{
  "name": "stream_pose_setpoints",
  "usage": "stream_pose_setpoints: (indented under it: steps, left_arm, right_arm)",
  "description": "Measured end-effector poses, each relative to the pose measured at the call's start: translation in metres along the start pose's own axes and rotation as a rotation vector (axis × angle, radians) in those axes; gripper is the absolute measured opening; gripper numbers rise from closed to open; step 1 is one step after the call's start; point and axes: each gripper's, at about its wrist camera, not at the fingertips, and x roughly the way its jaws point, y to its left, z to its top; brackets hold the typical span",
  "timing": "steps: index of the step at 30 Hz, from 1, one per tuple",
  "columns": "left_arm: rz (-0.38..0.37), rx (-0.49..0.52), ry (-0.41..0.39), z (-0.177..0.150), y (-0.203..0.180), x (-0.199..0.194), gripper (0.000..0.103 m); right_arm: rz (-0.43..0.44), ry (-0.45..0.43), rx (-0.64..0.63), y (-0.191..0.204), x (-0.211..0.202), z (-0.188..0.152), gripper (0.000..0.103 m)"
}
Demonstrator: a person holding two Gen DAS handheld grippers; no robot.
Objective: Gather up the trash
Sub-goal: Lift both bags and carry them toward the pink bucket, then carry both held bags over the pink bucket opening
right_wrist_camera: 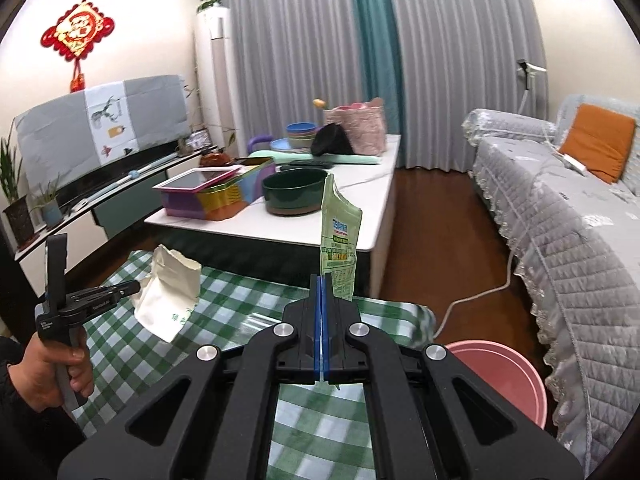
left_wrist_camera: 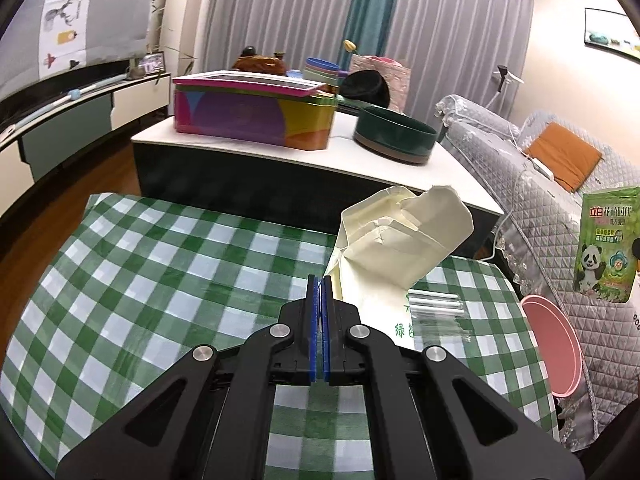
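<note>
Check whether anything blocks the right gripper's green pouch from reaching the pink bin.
Nothing visible does. The right gripper holds the green pouch above the checked tablecloth's edge; the pink bin sits open below right.

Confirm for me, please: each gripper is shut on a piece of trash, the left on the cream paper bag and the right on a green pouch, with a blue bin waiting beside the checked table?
Nearly: the bin is pink, not blue, as the right wrist view shows. The left gripper does hold the cream paper bag, the right gripper the green pouch.
</note>
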Motion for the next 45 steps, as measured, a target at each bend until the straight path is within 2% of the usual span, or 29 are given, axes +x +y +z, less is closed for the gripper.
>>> stream_pose_setpoints:
  steps: [22,34,45]
  left_arm:
    - [-0.085,0.060,0.051,-0.018,-0.077,0.014,0.001]
    - [-0.148,0.095,0.056,-0.010,-0.135,0.011,0.001]
    - [-0.224,0.160,0.068,-0.011,-0.204,0.025,0.001]
  right_arm:
    - [-0.107,-0.026,0.073,-0.062,-0.029,-0.021,0.000]
    - [-0.169,-0.043,0.160,-0.103,-0.042,-0.023,0.000]
    - [-0.212,-0.029,0.178,-0.127,-0.043,-0.028,0.000]
